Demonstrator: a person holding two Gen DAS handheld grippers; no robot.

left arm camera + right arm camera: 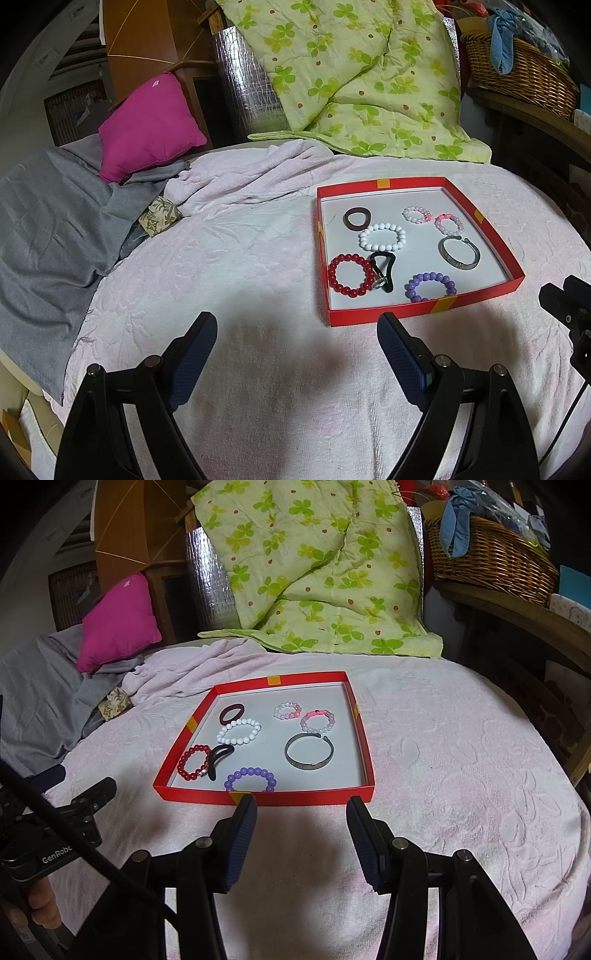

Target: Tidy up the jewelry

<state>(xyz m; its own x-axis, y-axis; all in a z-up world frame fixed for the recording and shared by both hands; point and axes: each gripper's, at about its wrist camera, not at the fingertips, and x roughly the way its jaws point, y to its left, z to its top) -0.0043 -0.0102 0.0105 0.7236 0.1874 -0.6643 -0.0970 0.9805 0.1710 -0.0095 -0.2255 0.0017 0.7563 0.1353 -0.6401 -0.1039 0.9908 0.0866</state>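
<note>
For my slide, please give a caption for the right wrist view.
Open right gripper hovers before a red tray holding eight bracelets on a pink bedspread.

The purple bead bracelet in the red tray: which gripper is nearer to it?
Right. The right gripper sits just outside the red tray, directly before the purple bead bracelet. The left gripper is further to the left of the tray.
</note>
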